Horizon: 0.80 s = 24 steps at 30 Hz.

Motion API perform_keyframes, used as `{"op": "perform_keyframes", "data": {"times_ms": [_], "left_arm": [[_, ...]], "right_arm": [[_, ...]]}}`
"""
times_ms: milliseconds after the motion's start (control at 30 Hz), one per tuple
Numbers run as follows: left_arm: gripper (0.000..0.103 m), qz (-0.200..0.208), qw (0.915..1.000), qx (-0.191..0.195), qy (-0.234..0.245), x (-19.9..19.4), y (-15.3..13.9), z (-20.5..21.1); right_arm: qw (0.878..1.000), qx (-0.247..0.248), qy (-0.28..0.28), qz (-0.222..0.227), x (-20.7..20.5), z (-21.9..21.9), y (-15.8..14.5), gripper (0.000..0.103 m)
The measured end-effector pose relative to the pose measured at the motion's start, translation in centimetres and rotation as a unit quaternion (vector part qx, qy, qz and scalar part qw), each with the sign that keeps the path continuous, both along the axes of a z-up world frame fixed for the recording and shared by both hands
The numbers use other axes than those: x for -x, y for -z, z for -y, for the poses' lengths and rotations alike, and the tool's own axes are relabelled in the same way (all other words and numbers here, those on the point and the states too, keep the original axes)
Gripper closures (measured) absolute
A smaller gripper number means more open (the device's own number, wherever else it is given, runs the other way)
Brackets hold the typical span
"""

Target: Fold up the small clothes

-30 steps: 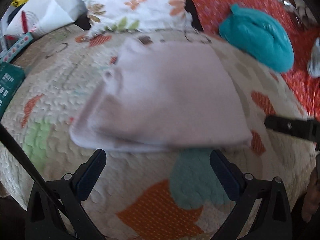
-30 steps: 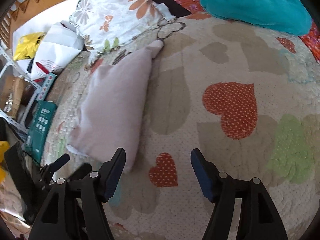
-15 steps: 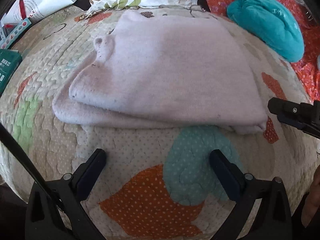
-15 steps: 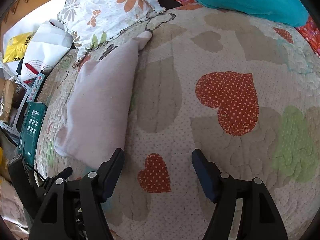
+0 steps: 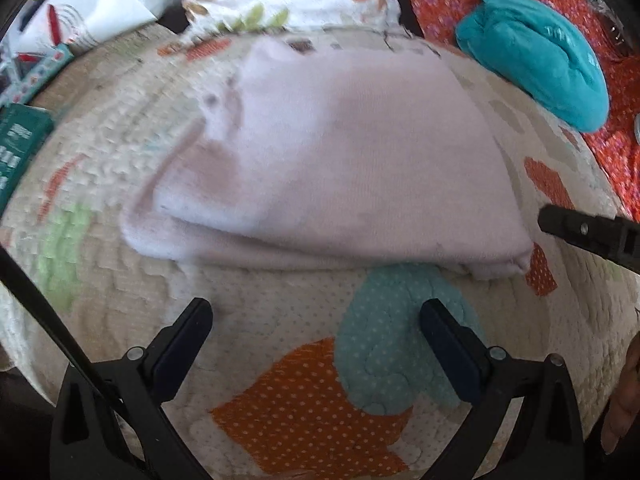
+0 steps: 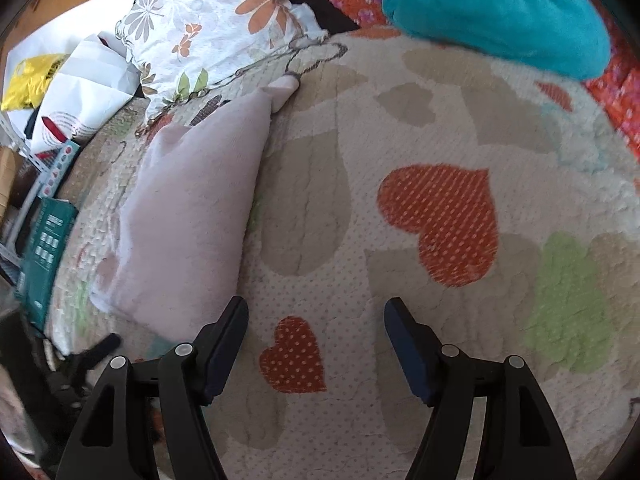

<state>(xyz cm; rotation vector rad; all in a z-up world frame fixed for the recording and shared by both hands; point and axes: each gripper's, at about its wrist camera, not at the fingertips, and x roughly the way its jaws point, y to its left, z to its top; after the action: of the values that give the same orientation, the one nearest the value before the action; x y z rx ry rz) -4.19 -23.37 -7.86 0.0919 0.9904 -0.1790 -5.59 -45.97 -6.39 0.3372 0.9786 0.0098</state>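
While both tools hang over the heart-patterned quilt (image 5: 280,344) with nothing between their fingers, the pale pink garment (image 5: 344,176) lies across the middle of the left wrist view, already doubled over: a folded edge runs along its lower side, with one layer sitting visibly on top of another at the lower left corner. The left gripper (image 5: 316,324) is spread wide just below that edge, its fingers apart from the cloth and touching only air above the quilt. The right gripper (image 6: 316,324) is likewise spread and empty; in its own view the garment (image 6: 192,216) sits at the left of the frame, close beside its left finger, while one of its dark fingers enters the right edge of the left wrist view near the garment's lower right corner. My reading is that one fold is done and the hands are between grasps. The next move probably calls for each claw to pinch a corner of the near edge, taking both layers together, then carry them over to halve the piece. Left view is motion-blurred, so seams are unclear. A teal plush bundle (image 5: 536,56) and a floral pillow (image 6: 216,32) lie beyond, well apart.
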Motion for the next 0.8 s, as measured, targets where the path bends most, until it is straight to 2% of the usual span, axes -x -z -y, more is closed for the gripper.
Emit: {"op": "perform_keyframes", "data": {"times_ms": [133,267,500,800], "left_arm": [[0.0,0.043,0.999,-0.007,-0.009,0.6,-1.7,-0.5],[0.0,0.06,0.9981,-0.015,-0.005,0.9,-2.4,-0.6],[0.0,0.056,0.9984,-0.009,-0.008,0.7,-2.5,-0.9],[0.0,0.05,0.9987,-0.003,-0.008,0.7,-2.5,-1.1]], "right_arm": [[0.999,0.034,0.004,0.009,0.2,-0.3,-0.4,0.026],[0.999,0.047,0.004,0.006,0.2,-0.6,-0.2,0.026],[0.997,0.078,-0.002,0.01,0.1,-1.4,-0.1,0.025],[0.996,0.087,-0.005,0.003,-0.1,-1.5,0.2,0.024]]}}
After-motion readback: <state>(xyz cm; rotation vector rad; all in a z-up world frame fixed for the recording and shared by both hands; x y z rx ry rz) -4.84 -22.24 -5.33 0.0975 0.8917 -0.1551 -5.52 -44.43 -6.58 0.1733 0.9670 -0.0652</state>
